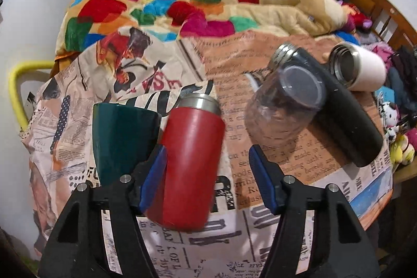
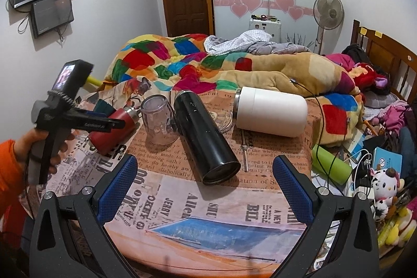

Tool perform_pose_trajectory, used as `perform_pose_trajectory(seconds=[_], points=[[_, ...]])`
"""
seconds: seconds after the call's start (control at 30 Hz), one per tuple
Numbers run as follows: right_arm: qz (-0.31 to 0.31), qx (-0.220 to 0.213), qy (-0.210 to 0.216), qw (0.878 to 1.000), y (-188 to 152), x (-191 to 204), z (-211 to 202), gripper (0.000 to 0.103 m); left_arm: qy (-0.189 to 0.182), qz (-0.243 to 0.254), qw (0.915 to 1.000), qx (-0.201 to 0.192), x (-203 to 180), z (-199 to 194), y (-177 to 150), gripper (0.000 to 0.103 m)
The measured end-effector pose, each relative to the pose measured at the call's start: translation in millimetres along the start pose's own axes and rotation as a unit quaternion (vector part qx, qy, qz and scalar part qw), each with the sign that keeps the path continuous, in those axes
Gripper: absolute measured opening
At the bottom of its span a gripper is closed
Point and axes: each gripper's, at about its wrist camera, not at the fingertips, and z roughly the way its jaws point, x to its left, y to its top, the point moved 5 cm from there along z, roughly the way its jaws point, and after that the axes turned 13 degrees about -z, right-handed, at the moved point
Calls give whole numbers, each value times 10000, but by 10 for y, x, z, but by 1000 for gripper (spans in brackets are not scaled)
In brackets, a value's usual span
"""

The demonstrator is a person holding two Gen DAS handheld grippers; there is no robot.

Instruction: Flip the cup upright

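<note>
A red flask (image 1: 191,163) with a steel neck lies on the newspaper-print table cloth (image 1: 273,168), between the wide-spread fingers of my left gripper (image 1: 207,173); its left blue pad (image 1: 153,179) is at the flask's side, the right pad stands apart. It also shows in the right wrist view (image 2: 112,130). A clear glass cup (image 1: 284,108) stands upside down, also seen in the right wrist view (image 2: 159,120). A black flask (image 2: 206,134) and a white flask (image 2: 271,111) lie on their sides. My right gripper (image 2: 204,183) is open and empty near the black flask's base.
A dark teal cup (image 1: 122,140) sits left of the red flask. A bed with a colourful quilt (image 2: 187,67) lies behind the table. A green bottle (image 2: 331,163), cables and plush toys (image 2: 385,189) crowd the right edge.
</note>
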Motion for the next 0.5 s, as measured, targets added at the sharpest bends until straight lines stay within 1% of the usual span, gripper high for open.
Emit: perform_pose_trajectory(seconds=[0.13, 0.3, 0.33, 0.5], points=[[3, 0, -12, 10000, -16, -16, 1, 103, 84, -55, 9988, 471, 76, 122, -14, 64], [139, 39, 0, 9999, -53, -90, 59, 103, 50, 72, 9988, 471, 25, 150, -71, 64], [165, 56, 11, 9998, -62, -100, 72, 103, 102, 61, 9988, 479, 17, 181, -73, 64], [169, 70, 31, 9998, -92, -88, 64, 103, 75, -194, 9978, 636, 52, 370, -61, 65]])
